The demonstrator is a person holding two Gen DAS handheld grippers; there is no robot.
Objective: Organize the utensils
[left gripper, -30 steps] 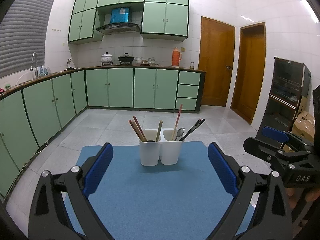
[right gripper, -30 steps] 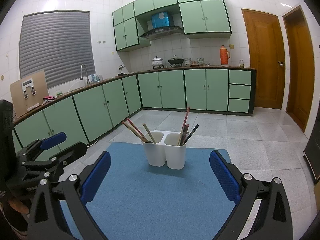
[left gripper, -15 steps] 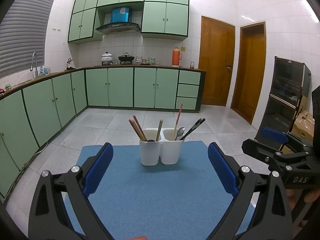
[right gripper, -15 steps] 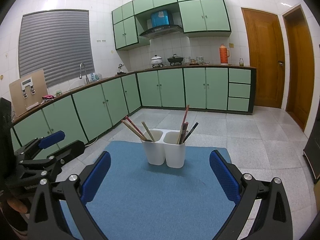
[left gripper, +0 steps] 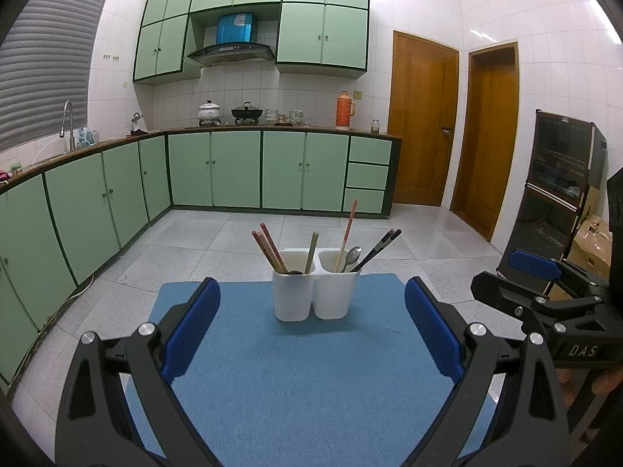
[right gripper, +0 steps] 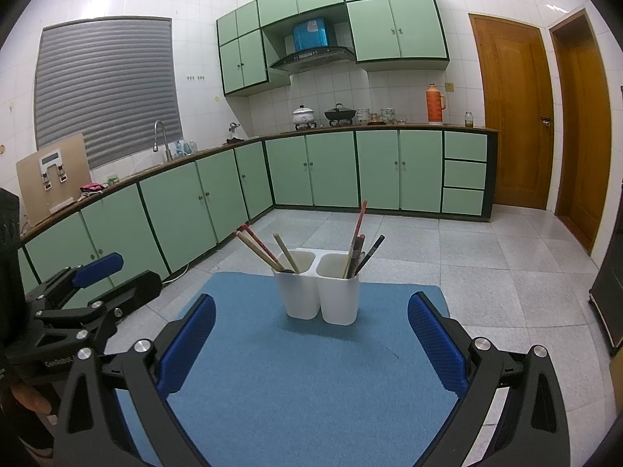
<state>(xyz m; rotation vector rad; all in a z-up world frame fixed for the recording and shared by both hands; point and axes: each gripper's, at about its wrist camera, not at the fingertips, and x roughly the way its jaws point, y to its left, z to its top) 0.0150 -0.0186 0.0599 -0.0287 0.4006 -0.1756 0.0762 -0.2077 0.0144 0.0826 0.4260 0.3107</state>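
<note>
A white two-compartment utensil holder [left gripper: 314, 292] [right gripper: 321, 292] stands at the far middle of a blue mat [left gripper: 311, 381] [right gripper: 303, 381]. Its left cup holds red chopsticks [left gripper: 268, 247] and a pale wooden one; its right cup holds a pink chopstick, a metal spoon [left gripper: 352, 255] and dark chopsticks [left gripper: 379, 247]. My left gripper [left gripper: 311, 330] is open and empty, well short of the holder. My right gripper [right gripper: 311, 342] is open and empty, also short of it. Each gripper shows at the edge of the other's view.
The mat lies on a low surface above a grey tiled floor. Green cabinets [left gripper: 214, 171] run along the back and left walls. Two wooden doors [left gripper: 422, 120] stand at the right, with a dark cabinet [left gripper: 560, 179] and cardboard boxes beside them.
Both grippers have drifted slightly; the holder sits marginally higher in the right wrist view. Nothing was grasped or released.
</note>
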